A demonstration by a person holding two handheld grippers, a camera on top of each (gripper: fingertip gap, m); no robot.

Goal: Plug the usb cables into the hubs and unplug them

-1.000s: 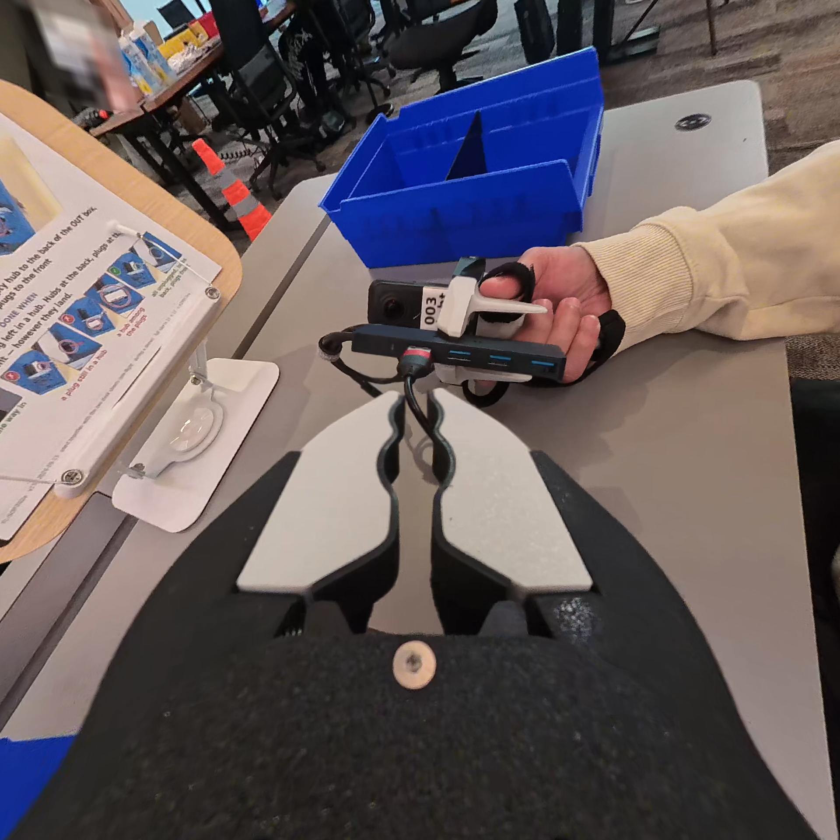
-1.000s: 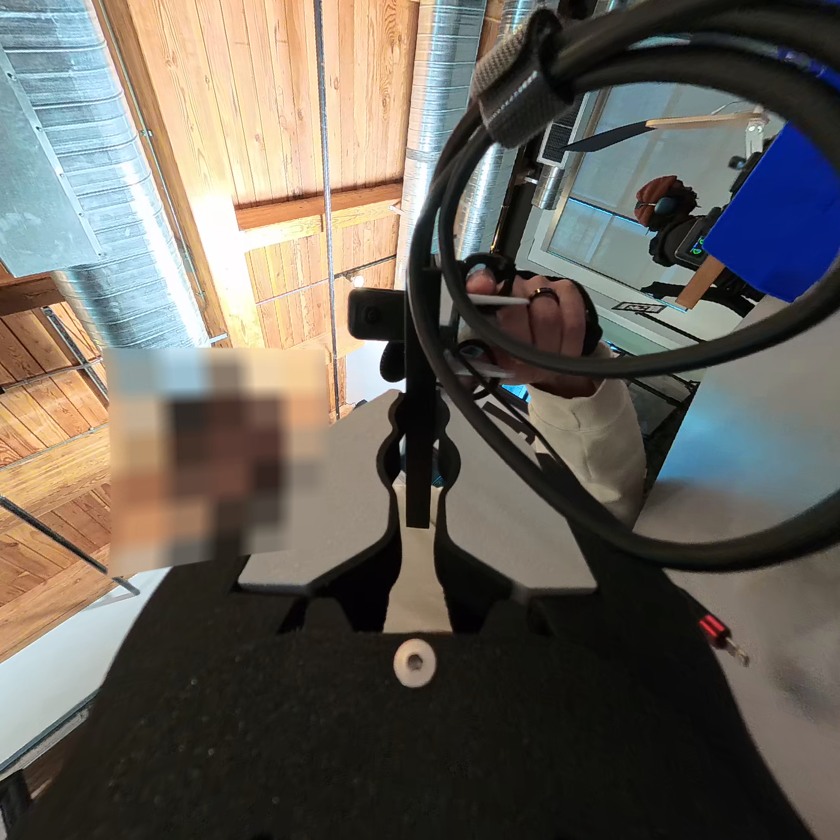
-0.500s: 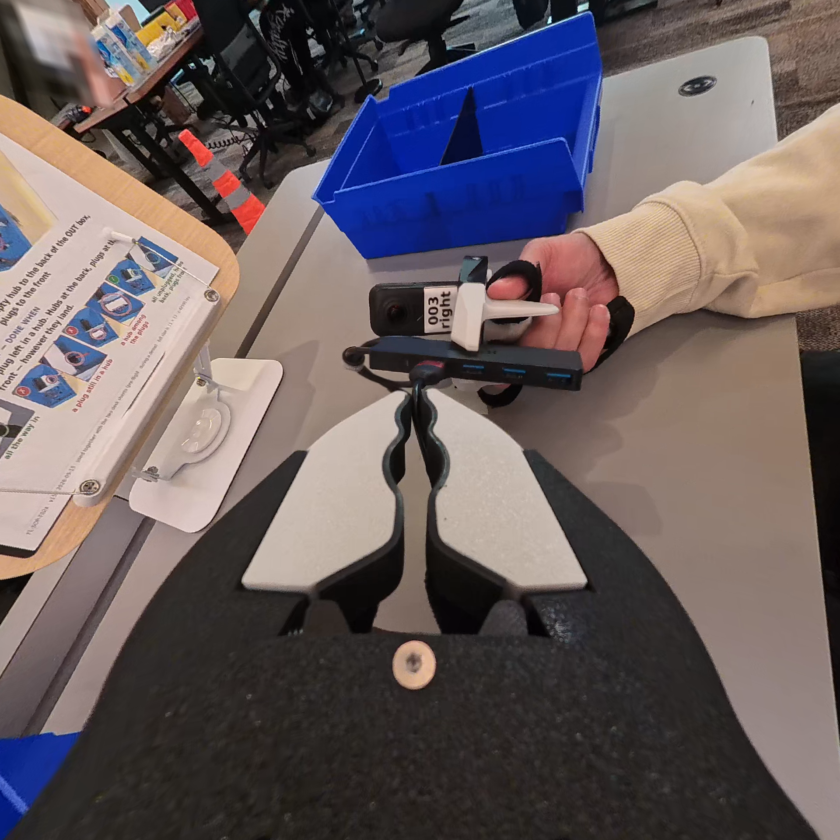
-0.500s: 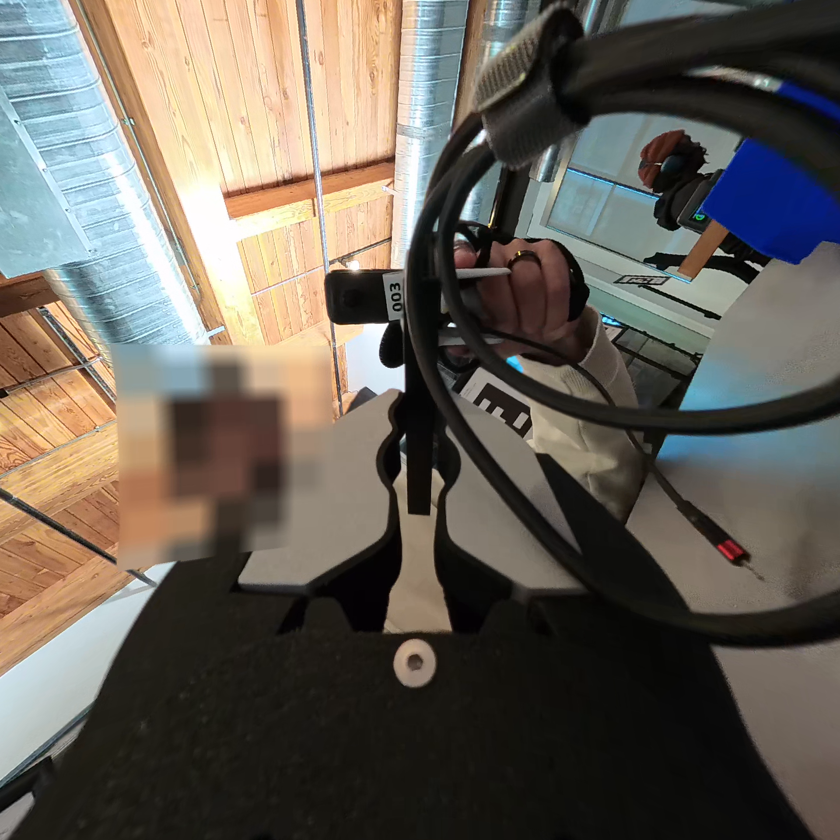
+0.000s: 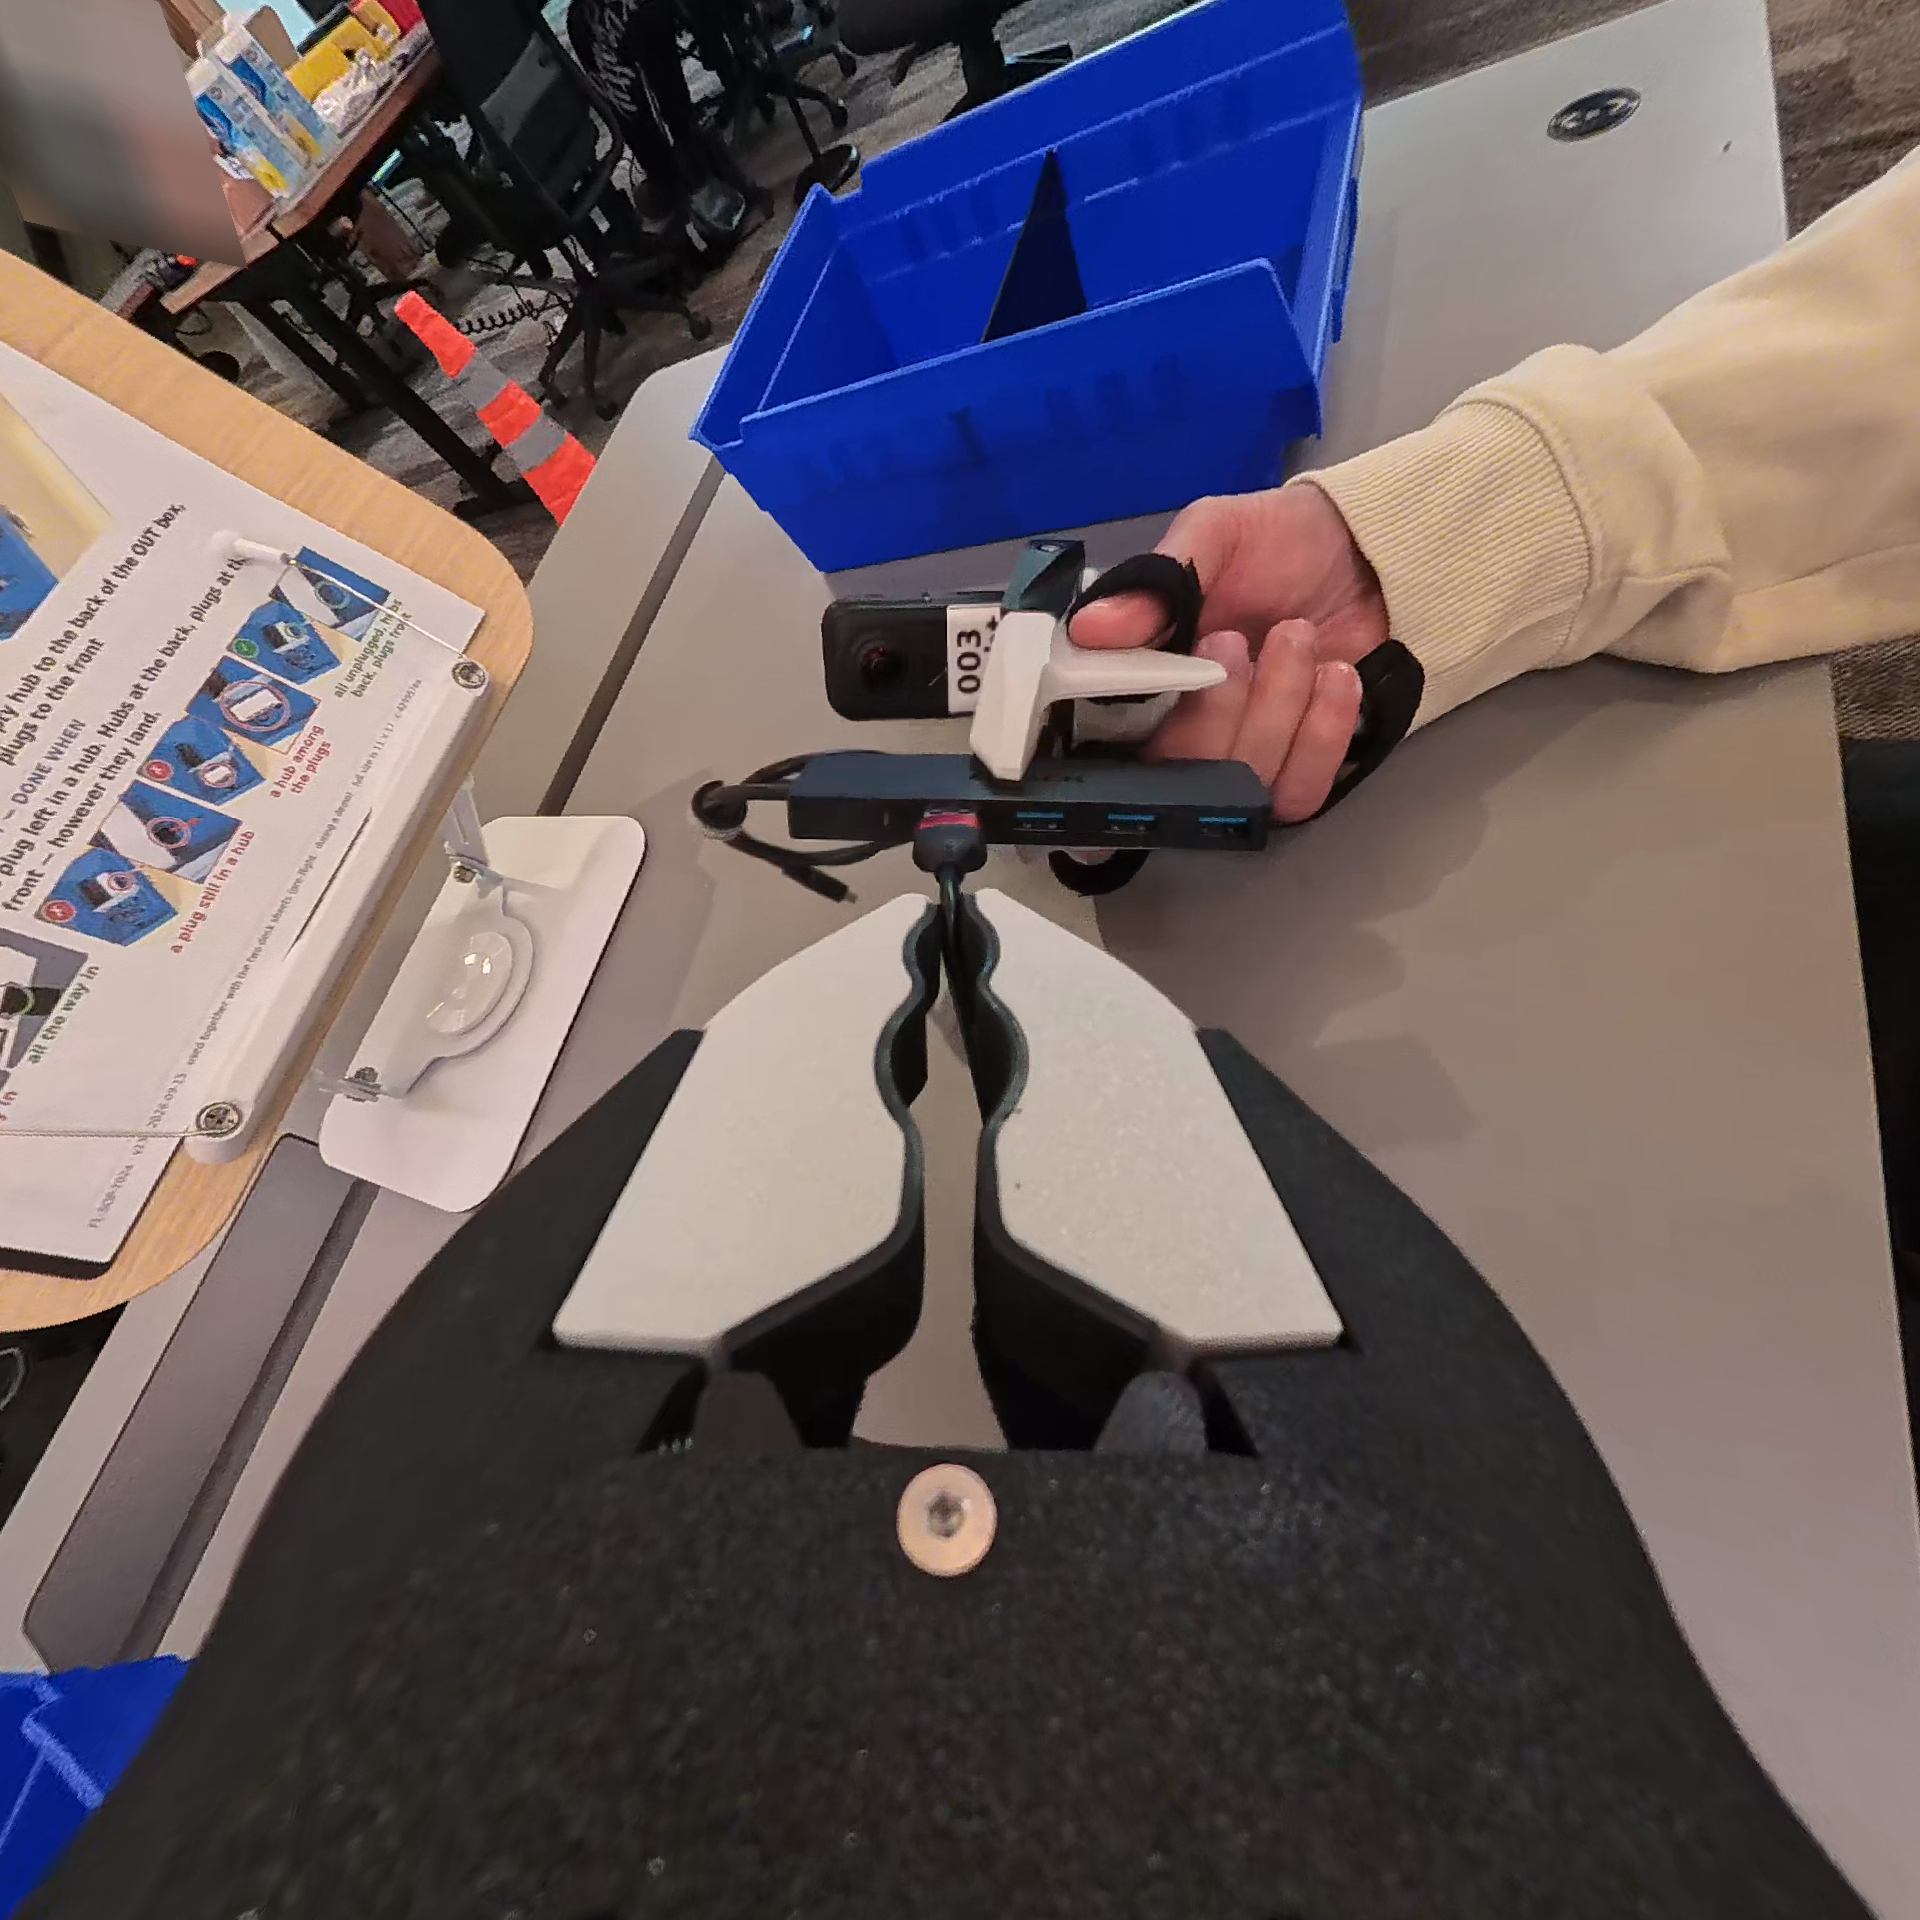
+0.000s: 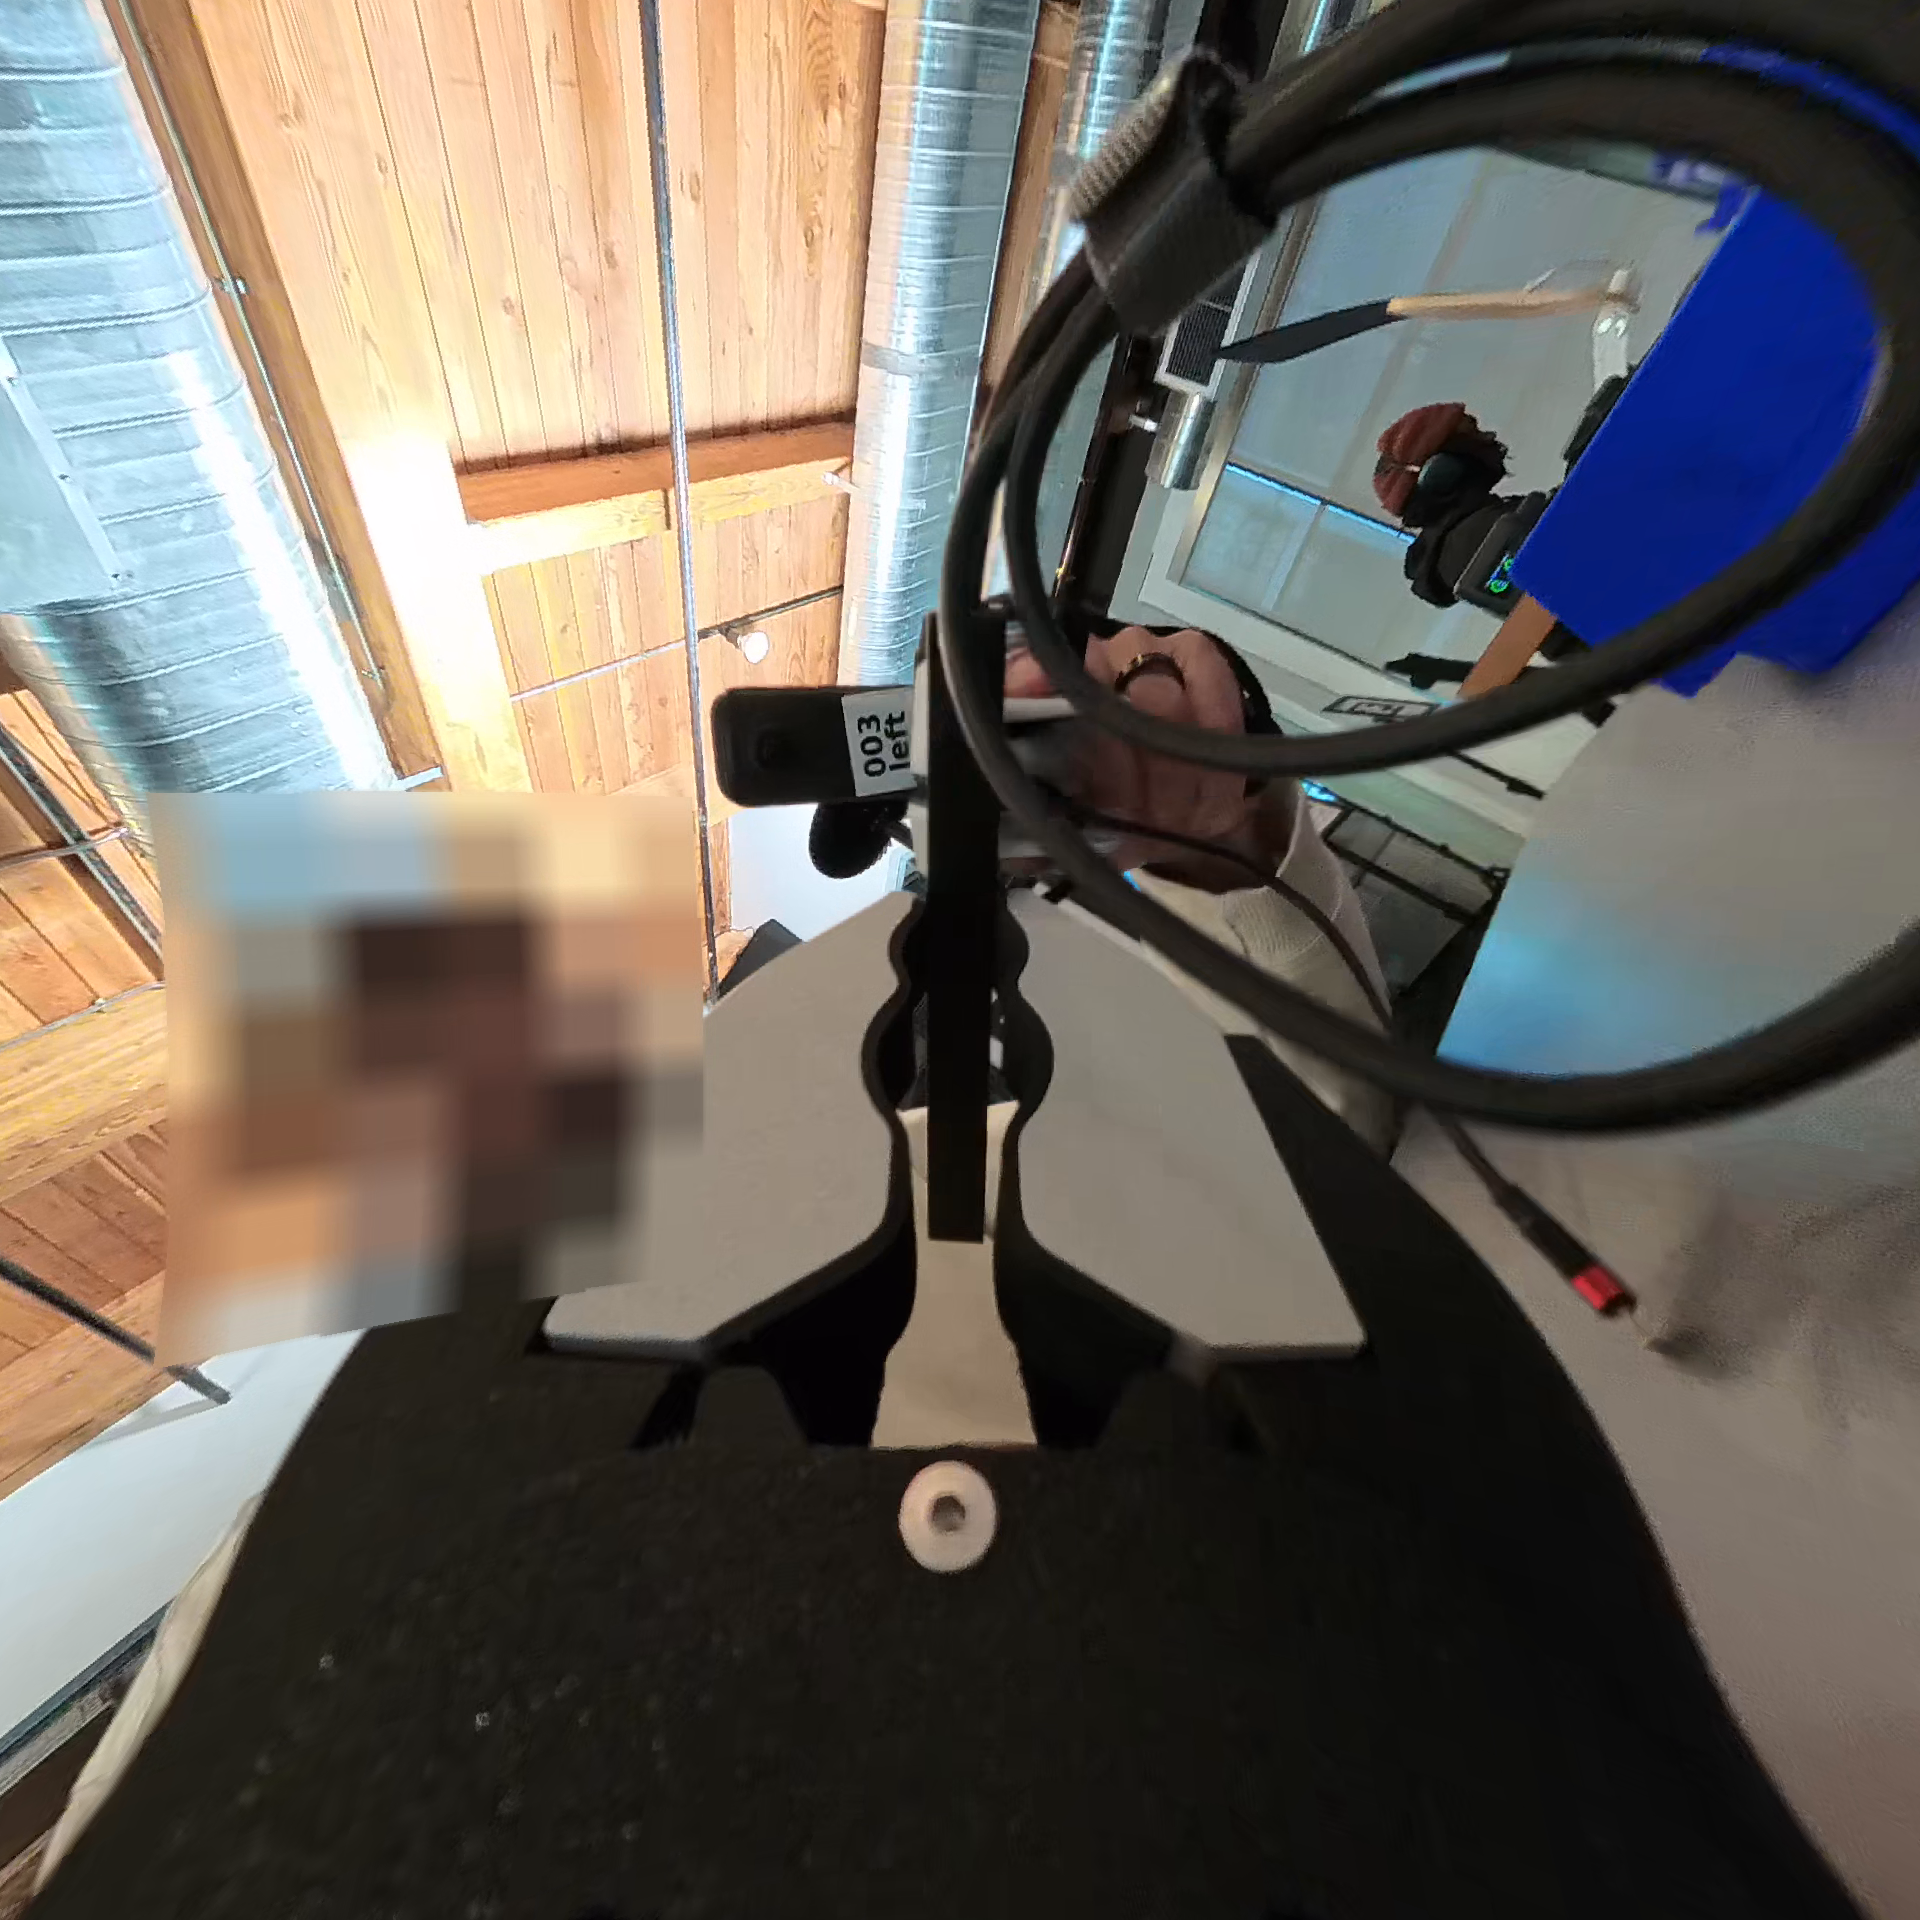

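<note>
Left tongs: we see the left gripper [image 5: 948,914] drawn narrow, its pale fingers [image 5: 800,1122] pinching the thin black usb cable [image 5: 948,883] just behind its plug
Plug: the red-collared plug [image 5: 948,831] sits in the leftmost port of the hub [image 5: 1029,795]; how deep it goes we cannot tell
Hub: a long dark bar held level just above the grey table [image 5: 1455,1039], with three blue ports free to the right of the plug
Right tongs: in the right wrist view the right gripper [image 6: 956,935] is closed on the hub, which runs edge-on between its fingers [image 6: 1143,1122]; from the left wrist view we see it gripping the hub from above and below
Right hand: the hand [image 5: 1268,644] in a cream sleeve [image 5: 1662,499] works the right gripper, thumb through a black loop
Hub's own lead: a coiled black cable [image 6: 1351,727] bound with a strap loops close before the right camera
Loose plug: a second red-tipped plug [image 6: 1595,1288] lies on the table, apart from the hub
Bin: a blue bin [image 5: 1039,426] with a divider stands behind the hub
Sheet: an instruction sheet [image 5: 156,831] on a wooden board leans at the left, on a white stand [image 5: 488,997]
</note>
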